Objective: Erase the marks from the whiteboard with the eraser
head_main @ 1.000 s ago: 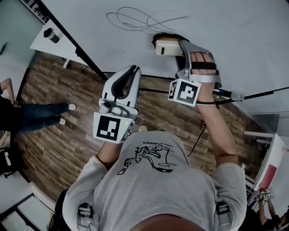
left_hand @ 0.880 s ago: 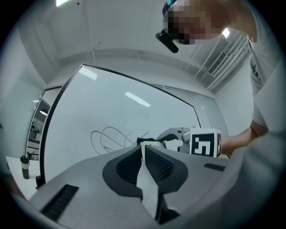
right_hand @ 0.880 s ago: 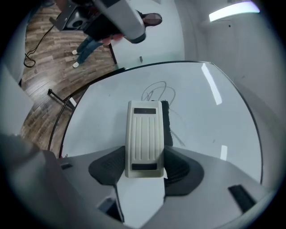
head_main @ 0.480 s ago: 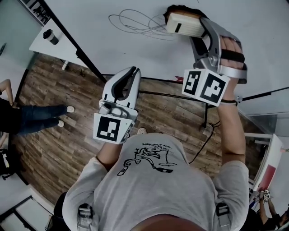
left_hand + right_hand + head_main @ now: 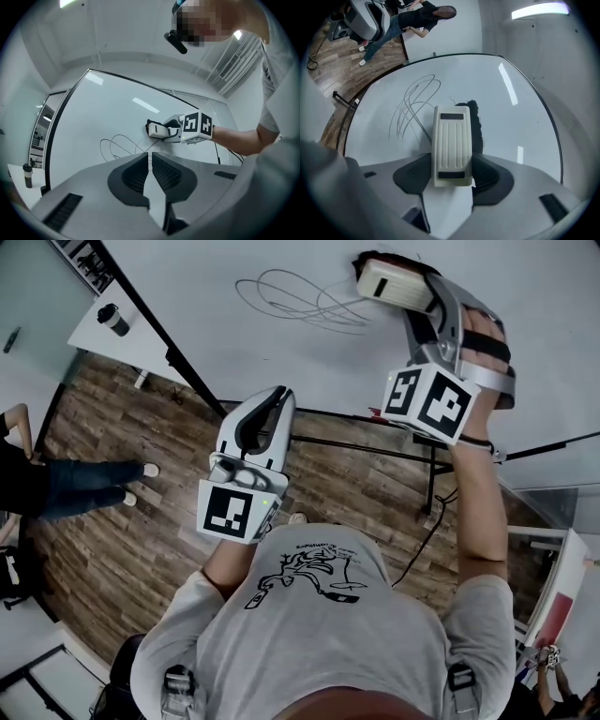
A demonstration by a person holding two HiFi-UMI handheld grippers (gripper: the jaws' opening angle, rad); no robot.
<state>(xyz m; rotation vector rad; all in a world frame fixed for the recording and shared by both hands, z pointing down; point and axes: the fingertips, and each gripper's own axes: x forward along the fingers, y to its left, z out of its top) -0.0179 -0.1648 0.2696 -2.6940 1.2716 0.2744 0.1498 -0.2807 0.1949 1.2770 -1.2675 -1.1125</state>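
My right gripper (image 5: 412,298) is shut on a cream eraser (image 5: 392,284) with a black felt pad, pressed flat against the whiteboard (image 5: 234,334). In the right gripper view the eraser (image 5: 451,143) sits between the jaws, its felt (image 5: 474,122) on the board. Looping grey pen marks (image 5: 300,298) lie just left of the eraser; the same marks (image 5: 415,105) show in the right gripper view. My left gripper (image 5: 272,404) hangs lower, away from the board, jaws shut on nothing. From the left gripper view I see the eraser (image 5: 157,131) and the marks (image 5: 117,145).
The whiteboard stands on a black frame (image 5: 178,357) with a crossbar (image 5: 356,442) over a wooden floor (image 5: 103,512). A white table (image 5: 127,338) with a cup (image 5: 112,317) is at upper left. A person's legs (image 5: 66,479) are at the left.
My right gripper has carried the eraser up and to the right along the board, from below the marks to beside their right end. The left gripper has stayed put.
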